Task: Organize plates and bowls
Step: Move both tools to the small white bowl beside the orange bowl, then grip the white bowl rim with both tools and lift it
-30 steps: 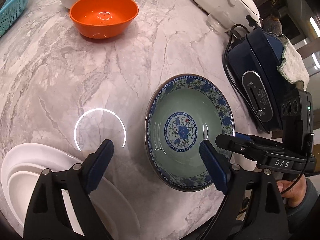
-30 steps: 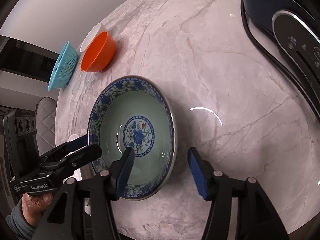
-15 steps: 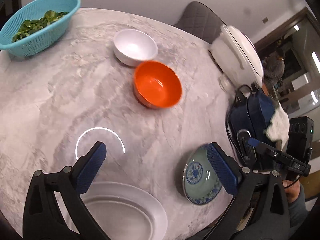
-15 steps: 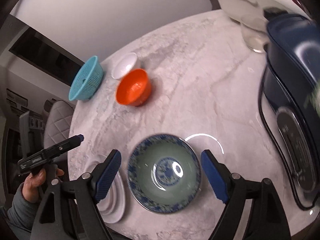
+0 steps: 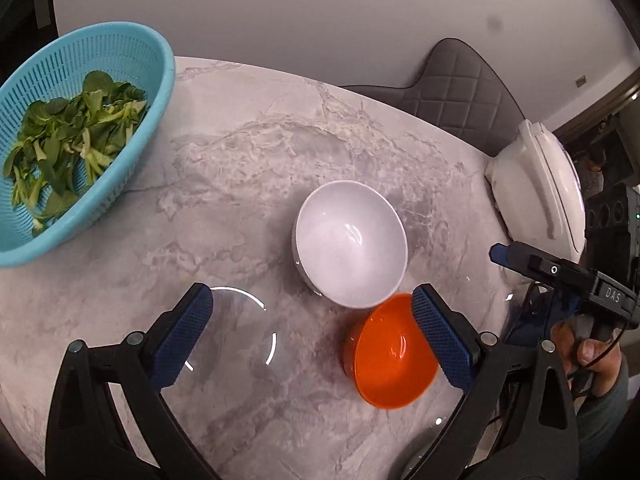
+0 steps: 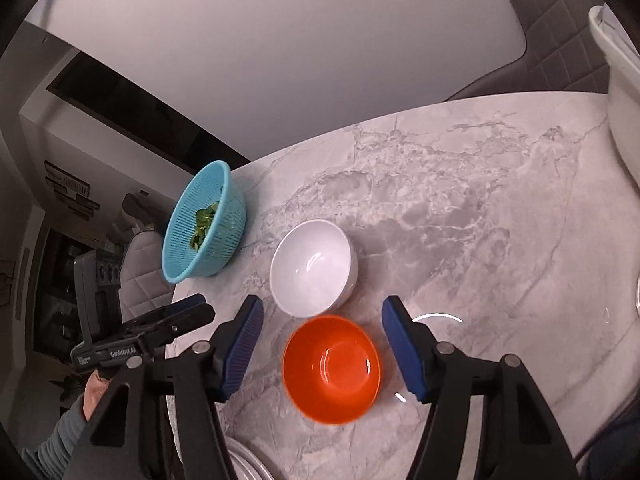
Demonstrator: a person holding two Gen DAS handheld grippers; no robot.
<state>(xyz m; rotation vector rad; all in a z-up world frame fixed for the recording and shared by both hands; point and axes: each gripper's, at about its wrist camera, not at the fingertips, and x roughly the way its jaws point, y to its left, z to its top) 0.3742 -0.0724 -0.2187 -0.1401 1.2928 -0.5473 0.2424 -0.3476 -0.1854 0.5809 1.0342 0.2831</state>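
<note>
An orange bowl (image 6: 331, 368) and a white bowl (image 6: 312, 267) stand side by side on the marble table (image 6: 460, 208). My right gripper (image 6: 322, 350) is open, its blue pads either side of the orange bowl and a little above it. My left gripper (image 5: 312, 336) is open and empty; the white bowl (image 5: 351, 243) lies just ahead of it and the orange bowl (image 5: 390, 360) is by its right pad. A white plate rim (image 6: 248, 465) shows at the bottom of the right wrist view. The blue patterned bowl is out of view.
A blue colander (image 5: 76, 128) of green leaves stands at the table's left edge. A white rice cooker (image 5: 540, 192) sits at the right. A grey quilted chair (image 5: 452, 92) stands behind the table.
Both grippers have moved forward, away from the blue patterned bowl and white plates, to the orange and white bowls. The patterned bowl has left both views. Both stay open.
</note>
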